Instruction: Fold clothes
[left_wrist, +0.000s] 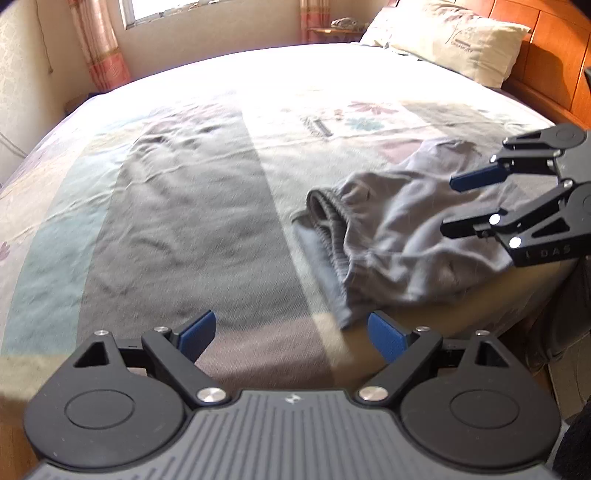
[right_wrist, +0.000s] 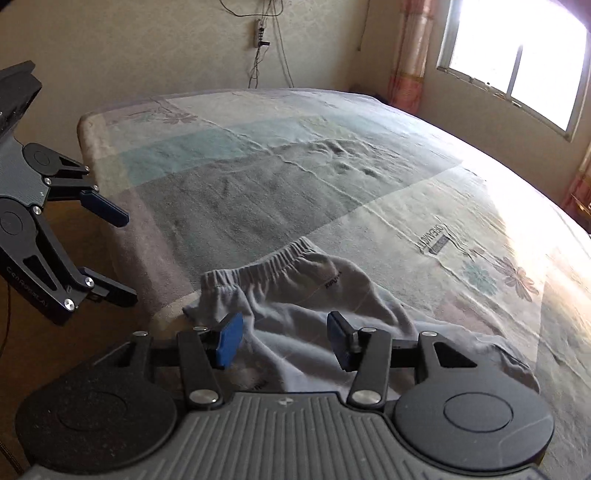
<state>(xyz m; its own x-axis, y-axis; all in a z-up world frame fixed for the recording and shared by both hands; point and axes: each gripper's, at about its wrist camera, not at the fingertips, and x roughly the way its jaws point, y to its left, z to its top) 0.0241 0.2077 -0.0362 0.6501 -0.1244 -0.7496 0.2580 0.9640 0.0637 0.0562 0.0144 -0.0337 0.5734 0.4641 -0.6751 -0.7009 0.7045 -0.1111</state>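
- A pair of grey trousers (left_wrist: 399, 236) lies crumpled on the bed (left_wrist: 207, 206), close to its near edge, with the elastic waistband (right_wrist: 266, 264) bunched up and turned toward the middle of the bed.
- The left gripper (left_wrist: 291, 336) hangs over the near edge of the bed, left of the trousers; its blue-padded fingers (left_wrist: 197, 332) stand wide apart with nothing between them.
- The right gripper (right_wrist: 286, 339) hovers just above the trousers; its fingers (right_wrist: 231, 339) are apart and grip no cloth.
- The bedspread is patterned with flowers and pale blocks, partly in bright sunlight.
- A pillow (left_wrist: 454, 40) lies at the far right by the wooden headboard (left_wrist: 554, 66).
- A window (right_wrist: 517, 62) with pink curtains (left_wrist: 99, 44) stands beyond the bed.
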